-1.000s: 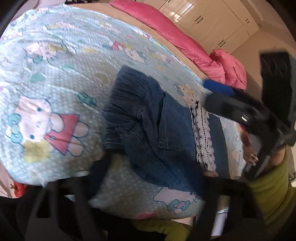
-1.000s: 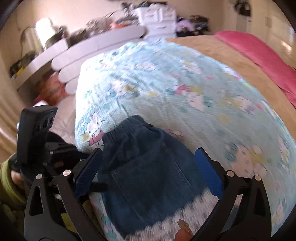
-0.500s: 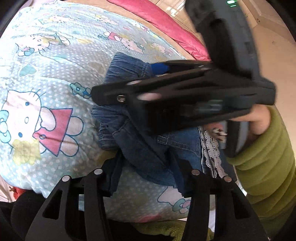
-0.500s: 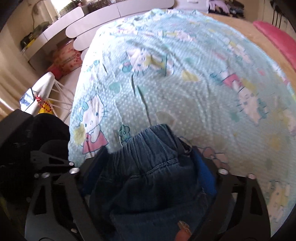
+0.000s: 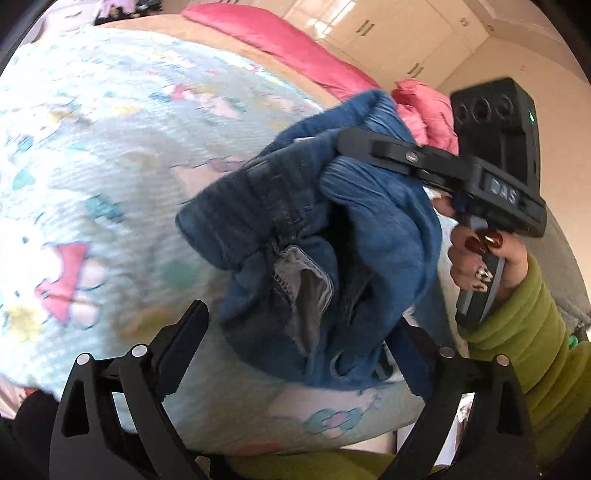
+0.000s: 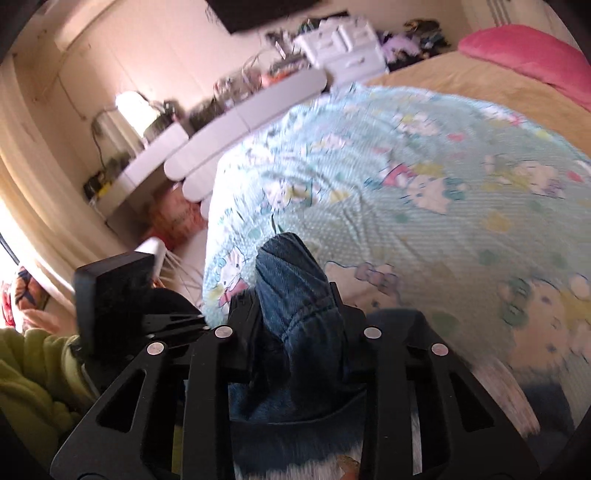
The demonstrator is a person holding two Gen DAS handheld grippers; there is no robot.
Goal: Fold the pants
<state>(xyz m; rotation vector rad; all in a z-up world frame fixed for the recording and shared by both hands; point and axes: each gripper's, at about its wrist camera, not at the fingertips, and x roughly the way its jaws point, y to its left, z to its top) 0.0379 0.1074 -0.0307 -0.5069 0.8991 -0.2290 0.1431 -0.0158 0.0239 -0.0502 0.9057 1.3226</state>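
The blue denim pants (image 5: 332,229) hang bunched in the air over the Hello Kitty bedspread (image 5: 92,177). My right gripper (image 6: 295,314) is shut on the waistband of the pants (image 6: 295,295); it also shows in the left wrist view (image 5: 424,162), lifting the denim. My left gripper (image 5: 306,332) is open, its fingers (image 5: 184,332) on either side of the lower part of the hanging pants, near the bed's front edge. The legs and hem are hidden behind the folds.
A pink quilt (image 5: 295,48) and pink pillow (image 5: 428,107) lie at the far side of the bed. White wardrobes (image 5: 388,29) stand behind. A white desk with clutter (image 6: 221,122) and drawers (image 6: 343,48) stand beside the bed.
My right gripper has shut on the waistband and lifted the pants off the bed. The pants went from lying flat to hanging bunched. My left gripper stays open near the front edge.
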